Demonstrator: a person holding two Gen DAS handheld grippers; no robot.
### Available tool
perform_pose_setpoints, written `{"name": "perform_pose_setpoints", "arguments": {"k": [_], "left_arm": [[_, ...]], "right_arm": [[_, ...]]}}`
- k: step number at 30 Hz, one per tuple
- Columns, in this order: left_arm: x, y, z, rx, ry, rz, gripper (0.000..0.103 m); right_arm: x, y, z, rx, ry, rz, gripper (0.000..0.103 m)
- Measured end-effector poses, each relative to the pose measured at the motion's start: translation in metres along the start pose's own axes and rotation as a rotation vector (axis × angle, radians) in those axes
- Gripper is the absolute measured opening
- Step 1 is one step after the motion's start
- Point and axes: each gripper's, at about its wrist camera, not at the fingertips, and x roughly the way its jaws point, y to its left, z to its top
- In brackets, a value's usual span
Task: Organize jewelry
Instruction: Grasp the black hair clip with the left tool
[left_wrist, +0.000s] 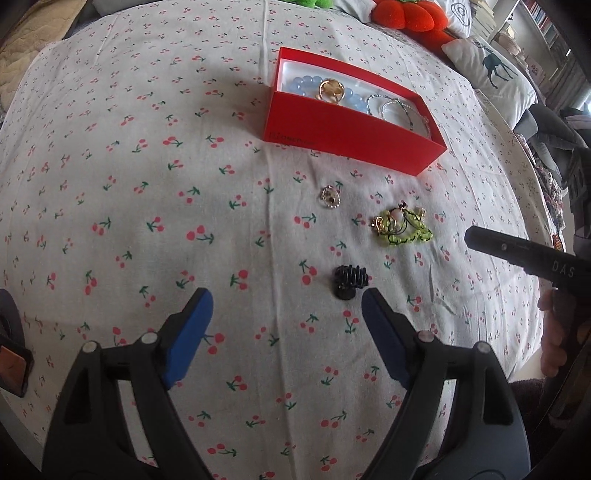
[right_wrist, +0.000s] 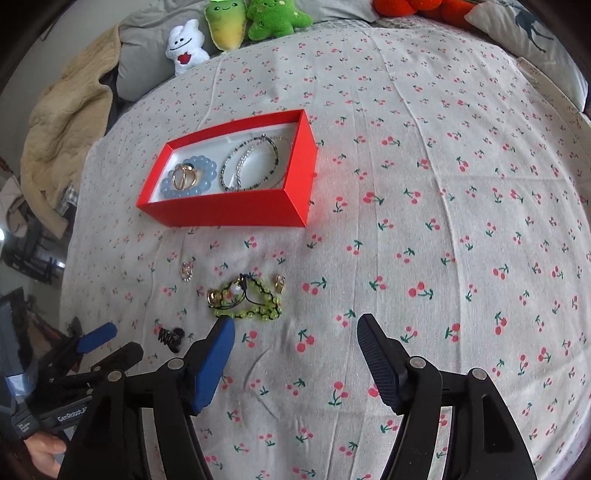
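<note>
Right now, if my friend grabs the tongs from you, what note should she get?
Left tongs: open, empty, over the cloth near the black clip.
Right tongs: open, empty.
Done: blue bracelet, gold ring and thin bracelets lie in the red box.
Left: clip, green bracelet with gold bits, a small ring and a gold earring lie on the cloth.

Plush toys (right_wrist: 236, 26), a beige blanket (right_wrist: 62, 122) and a deer-print pillow (left_wrist: 491, 70) edge the cherry-print sheet (right_wrist: 443, 184).
</note>
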Motion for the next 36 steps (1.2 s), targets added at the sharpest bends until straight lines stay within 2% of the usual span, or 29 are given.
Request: {"name": "perform_pose_setpoints", "arguments": {"k": [2,6,12,15,20,26,36], "left_arm": [[0.005,0.000,-0.002,0.000,0.016,-0.023,0.082],[0.010,-0.005,-0.004,0.018,0.019,-0.052,0.072],[0.019,-0.032,-0.008,0.169,-0.001,-0.063,0.056],[0.023,-0.040,-0.007,0.211,-0.008,-0.062,0.053],[0.028,-0.042,-0.001,0.205,-0.017,-0.059,0.049],[0.031,-0.044,0.004,0.200,-0.021,-0.039,0.026],[0.014,-0.031,0.007,0.149,-0.054,-0.028,0.026]], "right_arm": [[0.008,-0.001,-0.005,-0.007,0.026,-0.015,0.070],[0.020,-0.004,-0.010,-0.005,0.058,-0.032,0.070],[0.029,-0.005,-0.010,-0.007,0.073,-0.034,0.070],[0.030,-0.005,-0.010,-0.016,0.074,-0.036,0.070],[0.031,-0.003,-0.011,-0.034,0.075,-0.036,0.071],[0.030,-0.008,-0.010,-0.023,0.077,-0.022,0.071],[0.024,-0.008,-0.002,0.036,0.048,0.018,0.071]]}}
